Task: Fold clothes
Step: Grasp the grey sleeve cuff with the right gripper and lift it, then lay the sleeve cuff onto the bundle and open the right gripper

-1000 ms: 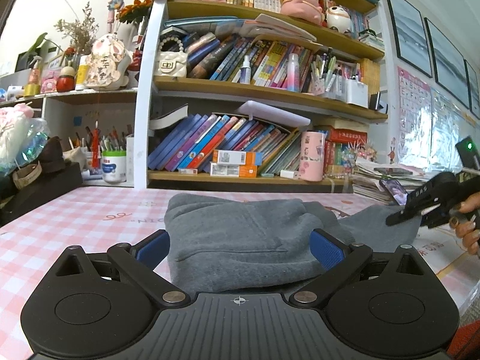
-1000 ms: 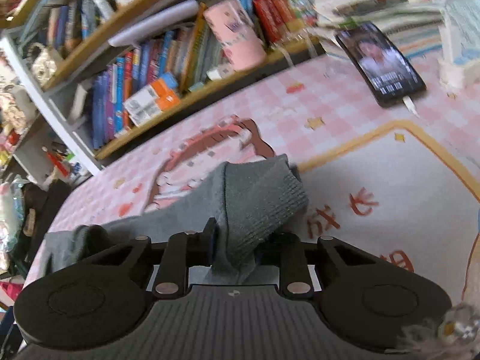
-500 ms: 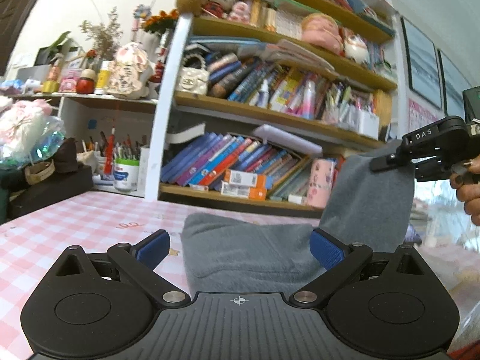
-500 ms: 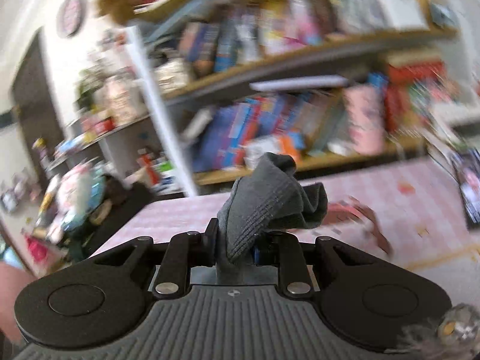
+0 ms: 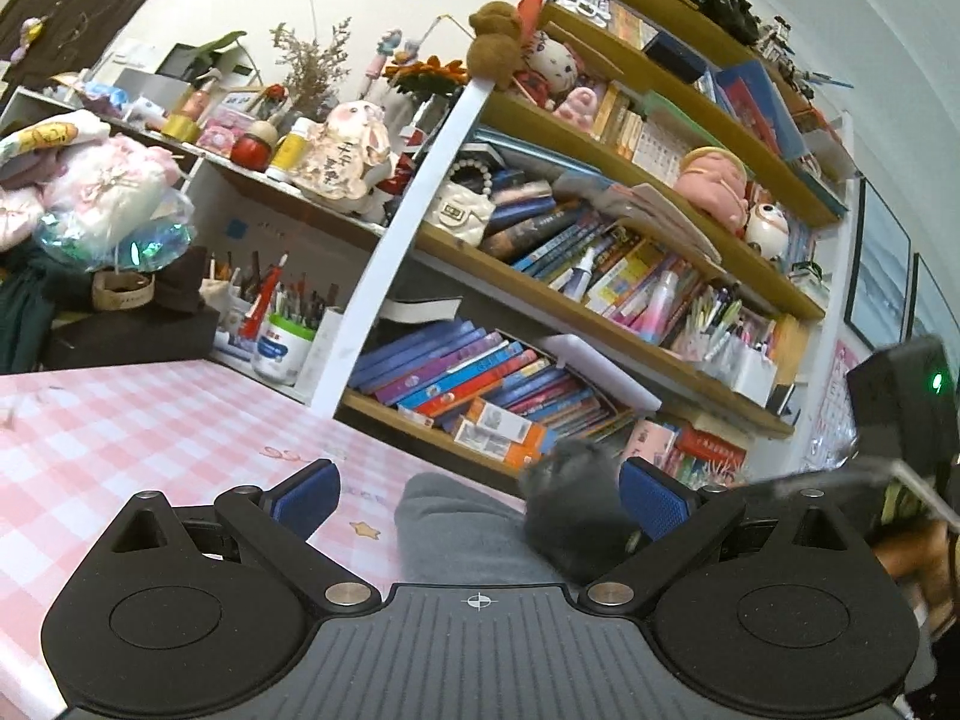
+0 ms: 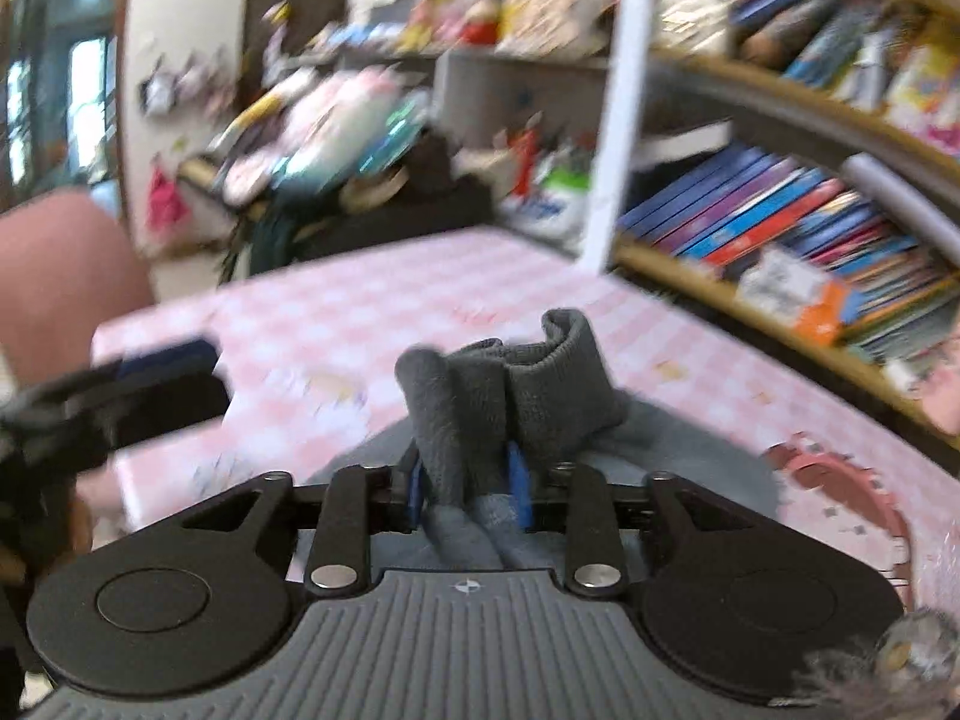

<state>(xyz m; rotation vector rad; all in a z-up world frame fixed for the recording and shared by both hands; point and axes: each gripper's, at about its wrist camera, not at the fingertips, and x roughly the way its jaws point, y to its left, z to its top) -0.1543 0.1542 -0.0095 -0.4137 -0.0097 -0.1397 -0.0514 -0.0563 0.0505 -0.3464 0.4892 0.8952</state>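
We had one grey garment (image 6: 672, 450) lying on the pink checked tablecloth (image 6: 372, 312), and its ribbed cuff (image 6: 516, 384) stood bunched up between the fingers of our right gripper (image 6: 468, 492). Those jaws had just been opening, with the cuff between them; the blue pads (image 6: 521, 489) sat at the fabric's flanks, yet the blur kept us from telling whether they pressed or had let go. We judged the cuff was carried over the body of the garment so that the sleeve would lie across it as a fold.

Our left gripper (image 5: 480, 495) stood released, its two blue pads spread wide and touching nothing. It hovered low at the garment's near edge, with grey cloth (image 5: 468, 534) running from six o'clock toward twelve between the pads, probably waiting to pin or take that edge. The darker lump of cuff (image 5: 576, 510) sat at about three o'clock of that gap, just beside the right-hand pad.

We counted two grippers, one garment, one cuff in hand, and one crowded bookshelf (image 5: 600, 324) at twelve o'clock behind the table.
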